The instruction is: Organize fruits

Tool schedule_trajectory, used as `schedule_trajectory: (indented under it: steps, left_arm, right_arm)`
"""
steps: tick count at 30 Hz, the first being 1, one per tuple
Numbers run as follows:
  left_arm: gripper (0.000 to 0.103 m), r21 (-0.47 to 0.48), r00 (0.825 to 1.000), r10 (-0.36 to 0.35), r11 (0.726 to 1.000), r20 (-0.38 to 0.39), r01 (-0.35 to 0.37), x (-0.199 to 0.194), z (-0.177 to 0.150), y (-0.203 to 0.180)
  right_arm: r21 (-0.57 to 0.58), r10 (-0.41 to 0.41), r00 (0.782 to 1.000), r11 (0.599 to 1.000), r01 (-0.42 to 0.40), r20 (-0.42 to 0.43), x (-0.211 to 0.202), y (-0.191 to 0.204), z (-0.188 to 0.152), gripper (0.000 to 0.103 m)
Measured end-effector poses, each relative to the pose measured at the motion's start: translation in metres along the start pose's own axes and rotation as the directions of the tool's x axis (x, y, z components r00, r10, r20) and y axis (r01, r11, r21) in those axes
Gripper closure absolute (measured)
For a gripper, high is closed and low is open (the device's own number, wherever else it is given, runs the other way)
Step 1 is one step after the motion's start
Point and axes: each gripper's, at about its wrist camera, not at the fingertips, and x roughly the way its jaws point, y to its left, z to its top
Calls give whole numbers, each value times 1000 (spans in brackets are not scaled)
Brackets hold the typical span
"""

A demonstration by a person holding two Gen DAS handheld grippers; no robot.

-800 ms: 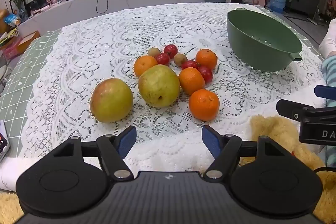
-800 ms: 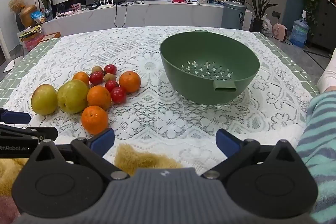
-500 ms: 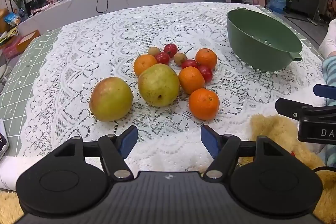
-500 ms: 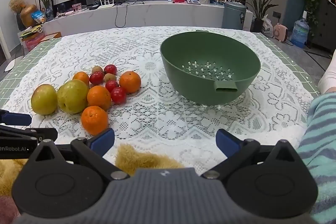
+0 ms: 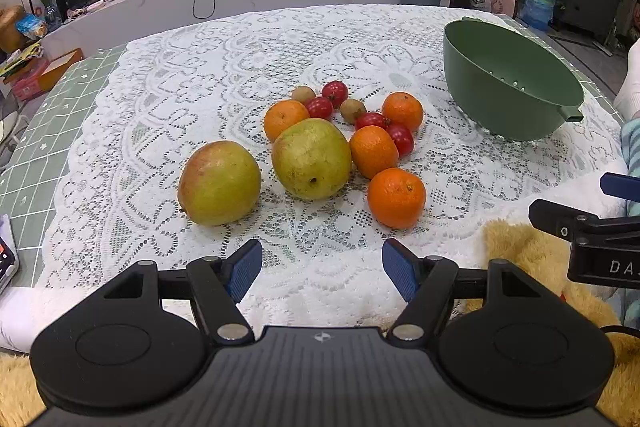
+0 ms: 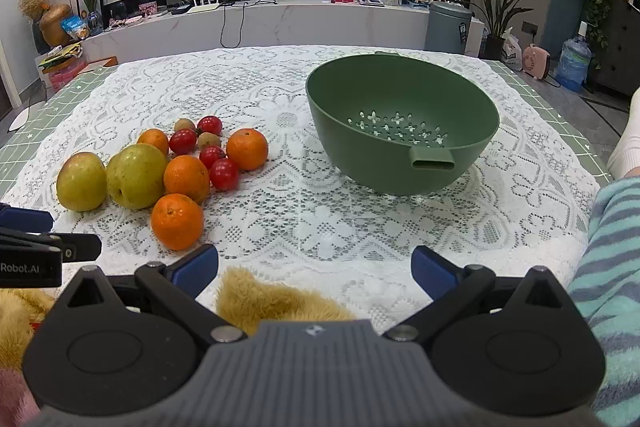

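A cluster of fruit lies on the white lace cloth: two big green-yellow apples [image 5: 219,183] [image 5: 311,158], several oranges, the nearest orange [image 5: 396,197], several small red tomatoes [image 5: 335,93] and two brown kiwis [image 5: 303,93]. To their right stands an empty green colander bowl [image 5: 508,95] [image 6: 404,131]. My left gripper [image 5: 322,269] hangs open over the cloth's near edge, short of the apples and the nearest orange, nothing between its fingers. My right gripper [image 6: 315,269] is open wide, nearer than the bowl, also empty. The same fruit cluster [image 6: 176,163] shows left in the right wrist view.
A yellow plush item [image 6: 264,301] lies at the table's near edge between the grippers. A striped sleeve [image 6: 612,259] is at the right. Green checked mat [image 5: 36,151] borders the lace on the left. A TV shelf with clutter stands behind the table.
The left gripper has crept slightly forward toward the fruit and its jaws have narrowed a touch. The right gripper has stayed in place.
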Motion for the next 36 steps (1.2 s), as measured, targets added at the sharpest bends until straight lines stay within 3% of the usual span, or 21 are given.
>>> schedule_trajectory:
  steps: [36]
  left_arm:
    - [22, -5, 1000, 7, 1000, 4, -7, -4, -2, 1]
  right_arm:
    - [10, 1, 1000, 1000, -1, -3, -2, -2, -2, 4]
